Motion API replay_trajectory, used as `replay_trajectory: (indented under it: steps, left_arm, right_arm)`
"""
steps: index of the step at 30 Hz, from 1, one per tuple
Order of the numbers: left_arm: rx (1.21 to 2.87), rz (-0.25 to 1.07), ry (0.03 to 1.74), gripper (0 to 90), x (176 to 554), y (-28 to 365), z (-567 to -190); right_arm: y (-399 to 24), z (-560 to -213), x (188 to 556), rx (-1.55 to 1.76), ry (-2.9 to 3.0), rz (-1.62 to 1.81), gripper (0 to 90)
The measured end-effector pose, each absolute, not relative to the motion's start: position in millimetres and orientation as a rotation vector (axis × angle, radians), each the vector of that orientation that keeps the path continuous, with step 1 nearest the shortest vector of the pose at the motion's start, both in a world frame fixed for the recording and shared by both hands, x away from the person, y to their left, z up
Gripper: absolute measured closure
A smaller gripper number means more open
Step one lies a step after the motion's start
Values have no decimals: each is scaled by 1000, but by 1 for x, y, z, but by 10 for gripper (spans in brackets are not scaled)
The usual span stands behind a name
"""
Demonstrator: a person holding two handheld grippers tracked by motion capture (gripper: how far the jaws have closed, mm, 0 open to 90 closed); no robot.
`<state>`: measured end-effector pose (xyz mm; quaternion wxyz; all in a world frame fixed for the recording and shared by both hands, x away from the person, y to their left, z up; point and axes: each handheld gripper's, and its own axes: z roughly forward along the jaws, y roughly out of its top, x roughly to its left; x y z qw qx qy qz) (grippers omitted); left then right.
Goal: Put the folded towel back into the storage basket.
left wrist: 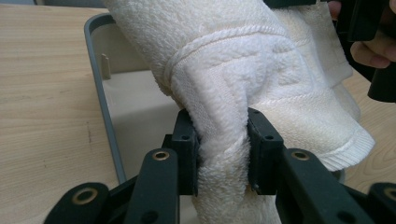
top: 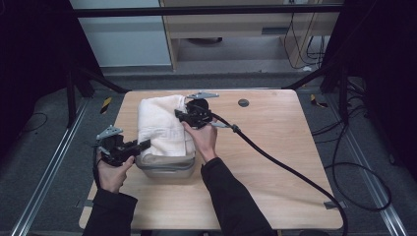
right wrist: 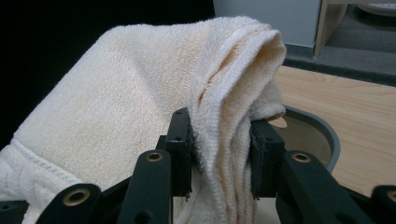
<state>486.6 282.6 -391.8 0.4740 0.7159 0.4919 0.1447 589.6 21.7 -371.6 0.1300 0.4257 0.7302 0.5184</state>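
We see a big light wooden table (top: 275,147) with rounded corners. It stands on a grey floor, and dark frames rise at both sides.

On the table sits a grey plastic tub (top: 164,167) with a thick rim. In the left gripper view we look into the grey plastic tub (left wrist: 100,93) and see its pale bottom.

Over the tub is a thick, fluffy white towel (top: 160,125). It is folded into a fat bundle. It lies across the top of the tub, and its far end reaches toward the back of the table.

A long black cable (top: 290,169) runs from the right tool across the table and off the near right edge.

The left gripper (top: 142,144) is black and sits at the near left corner of the tub. Its two jaws pinch a bunched corner of the towel (left wrist: 222,140). The jaws are squeezed tight on the cloth, with just the fold of towel between them.

The right gripper (top: 179,114) is at the far right side of the towel. Its jaws also squeeze a folded edge of the towel (right wrist: 224,154), and the cloth stands up in a hump above them.

A small dark round hole (top: 243,103) is in the table, near the back edge.
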Motion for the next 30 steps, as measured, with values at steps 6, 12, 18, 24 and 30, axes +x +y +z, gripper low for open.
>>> replay_trajectory:
  steps: [6,12,18,24,30]
  left_arm:
    - [1771,352,1222,680,490,285,-398]
    - [1792,354,1239,680,492,285,-403]
    - [1816,367,1253,679,495,281,-410]
    - [1836,368,1263,677,497,278,-415]
    - [1860,366,1269,674,499,275,-419]
  right_arm:
    - [25,-382,592,1256,2139,1482,663]
    - [28,-390,593,1252,2150,1460,662]
    - [27,-397,592,1263,2155,1433,660]
    - [26,-404,592,1257,2161,1413,658]
    - [22,-411,590,1270,2170,1397,656]
